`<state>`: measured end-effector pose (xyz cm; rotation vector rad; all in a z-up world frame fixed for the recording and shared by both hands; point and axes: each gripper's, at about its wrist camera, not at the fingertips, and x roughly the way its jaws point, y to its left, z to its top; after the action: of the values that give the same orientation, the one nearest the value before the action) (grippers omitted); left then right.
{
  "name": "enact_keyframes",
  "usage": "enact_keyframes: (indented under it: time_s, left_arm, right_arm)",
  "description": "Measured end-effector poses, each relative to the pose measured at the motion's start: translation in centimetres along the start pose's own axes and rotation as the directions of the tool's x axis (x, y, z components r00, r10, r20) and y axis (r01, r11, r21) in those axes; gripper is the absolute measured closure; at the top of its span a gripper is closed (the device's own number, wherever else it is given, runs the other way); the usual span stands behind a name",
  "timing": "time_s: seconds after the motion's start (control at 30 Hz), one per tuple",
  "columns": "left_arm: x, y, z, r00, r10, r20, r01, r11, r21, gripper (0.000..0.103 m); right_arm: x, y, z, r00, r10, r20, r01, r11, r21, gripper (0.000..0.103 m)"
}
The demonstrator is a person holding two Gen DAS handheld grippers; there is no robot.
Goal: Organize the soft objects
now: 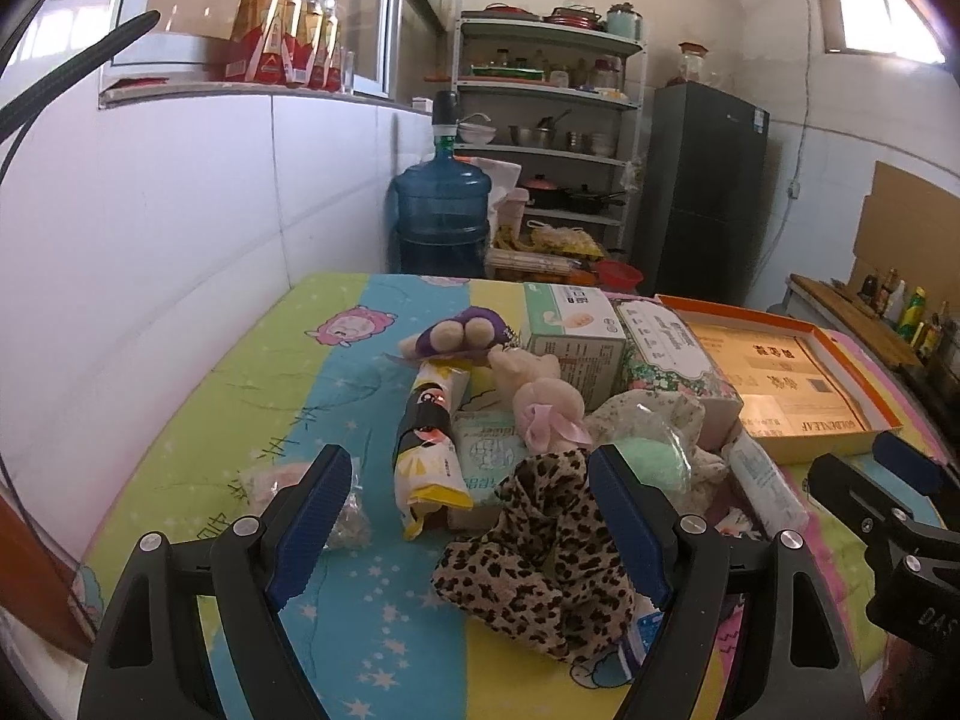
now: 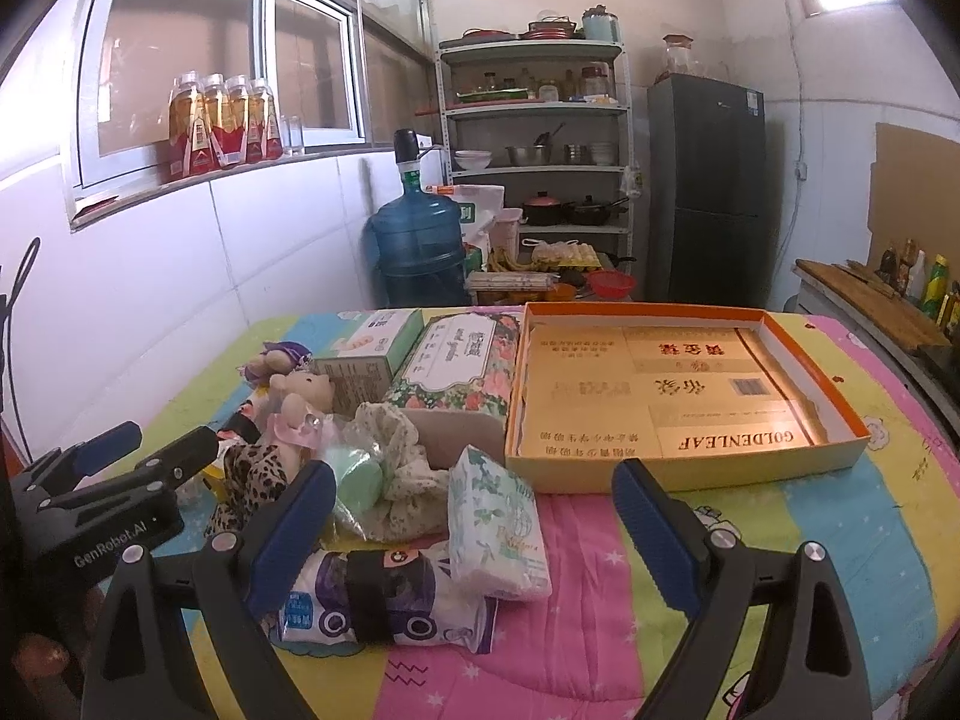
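Observation:
A heap of soft things lies on the colourful bedspread [image 1: 336,396]. A leopard-print cloth [image 1: 540,558] lies closest to my open left gripper [image 1: 468,480], just ahead of its fingers. Behind it are a pink plush bear [image 1: 540,396], a purple plush toy [image 1: 462,330], a green sponge in plastic [image 1: 654,456] and a yellow-black snack packet [image 1: 426,444]. My right gripper [image 2: 474,498] is open and empty, above a tissue pack [image 2: 498,522] and a purple-white soft packet [image 2: 384,600]. The open orange box [image 2: 678,396] lies ahead to the right.
A green-white carton [image 2: 366,354] and a floral tissue box [image 2: 462,366] stand behind the heap. A tiled wall [image 1: 150,276] runs along the left. A blue water jug [image 1: 441,210], a shelf rack [image 2: 540,150] and a fridge [image 2: 708,192] stand beyond the bed.

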<state>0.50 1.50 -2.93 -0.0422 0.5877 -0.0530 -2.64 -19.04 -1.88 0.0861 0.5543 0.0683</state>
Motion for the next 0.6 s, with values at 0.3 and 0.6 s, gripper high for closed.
enact_keyframes:
  time_s: [0.3, 0.6]
  left_arm:
    - [-0.2, 3.0, -1.7, 0.998, -0.059, 0.01, 0.059, 0.997, -0.05, 0.021]
    - [0.7, 5.6, -3.2, 0.998, -0.063, -0.001, 0.063, 0.997, -0.045, 0.021]
  right_arm:
    - [1.6, -0.2, -1.0, 0.998, -0.013, -0.056, 0.013, 1.0, 0.002, 0.009]
    - [3.1, -0.7, -1.4, 0.995, -0.025, -0.095, 0.027, 0.999, 0.023, 0.009]
